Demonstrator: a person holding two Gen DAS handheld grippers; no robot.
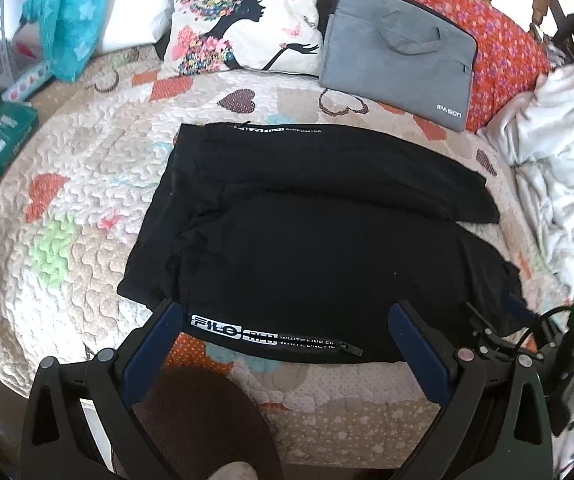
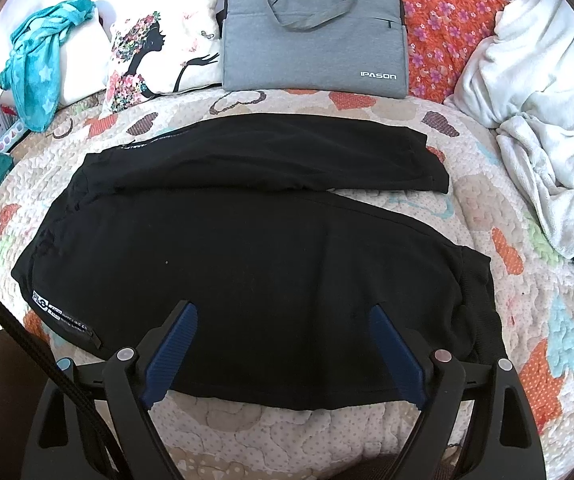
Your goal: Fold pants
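While black pants (image 2: 247,232) lie flat on the quilted bed (image 2: 487,216), both claws hang wide open, holding nothing.
Right claw (image 2: 283,312) and left claw (image 1: 287,312) sit over the near leg; next, probably pinch its edge and fold away.

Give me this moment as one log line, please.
stage: pre-grasp | pants: spread flat on quilt, legs apart | left tongs: open, empty | right tongs: open over near edge, empty

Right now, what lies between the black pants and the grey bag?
Only bare quilt with heart patches separates the pants from the grey bag; the right wrist view shows it best.
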